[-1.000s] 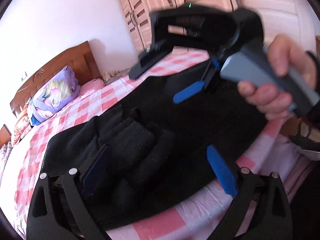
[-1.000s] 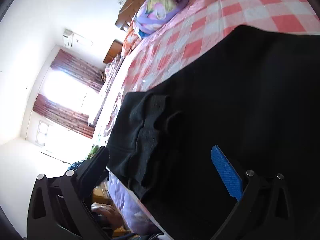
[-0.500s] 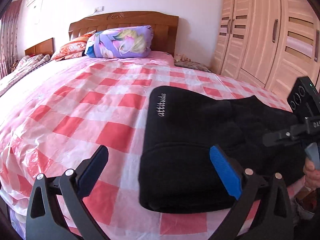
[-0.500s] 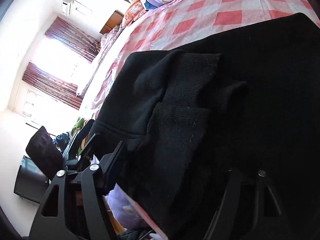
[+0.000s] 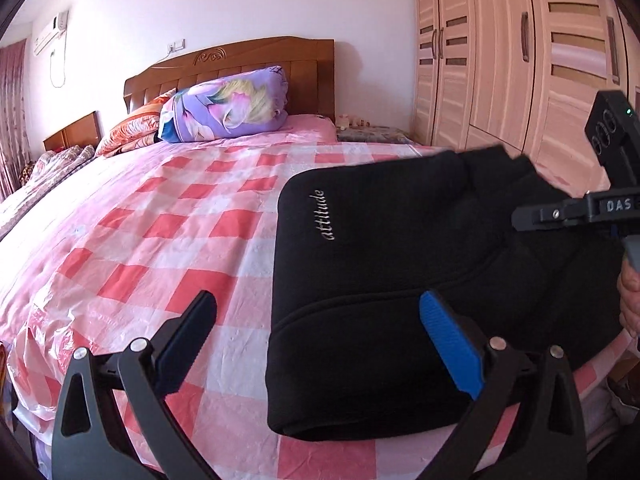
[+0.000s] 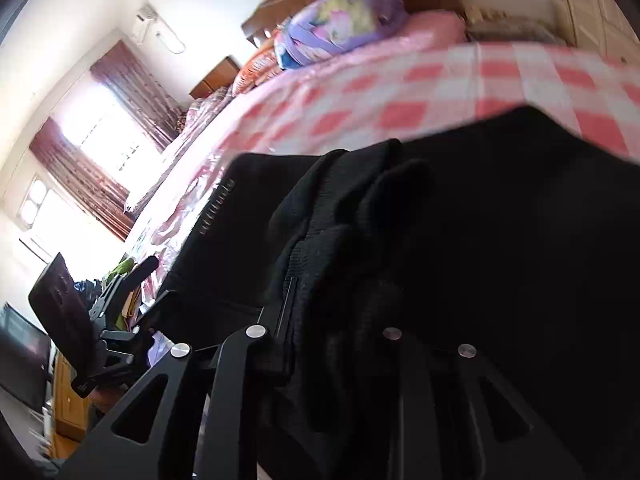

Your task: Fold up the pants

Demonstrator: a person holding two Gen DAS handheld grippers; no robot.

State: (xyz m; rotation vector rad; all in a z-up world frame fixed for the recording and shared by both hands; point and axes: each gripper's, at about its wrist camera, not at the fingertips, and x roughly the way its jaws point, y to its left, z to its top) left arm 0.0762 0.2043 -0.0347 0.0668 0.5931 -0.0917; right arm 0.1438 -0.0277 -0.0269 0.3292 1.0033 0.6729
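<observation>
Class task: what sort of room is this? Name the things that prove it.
Most likely a home bedroom: a bed with a wooden headboard, a floral pillow, and a tall wardrobe beside it.

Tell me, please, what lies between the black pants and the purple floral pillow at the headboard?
Only bare pink checked bedspread separates the pants from the pillow, seen in the left wrist view.

Your right gripper: fingertips buried in the black pants, pads unseen. Your right hand: cut off at the frame edge. Checked bedspread: blurred. Pants' far edge: smeared.
</observation>
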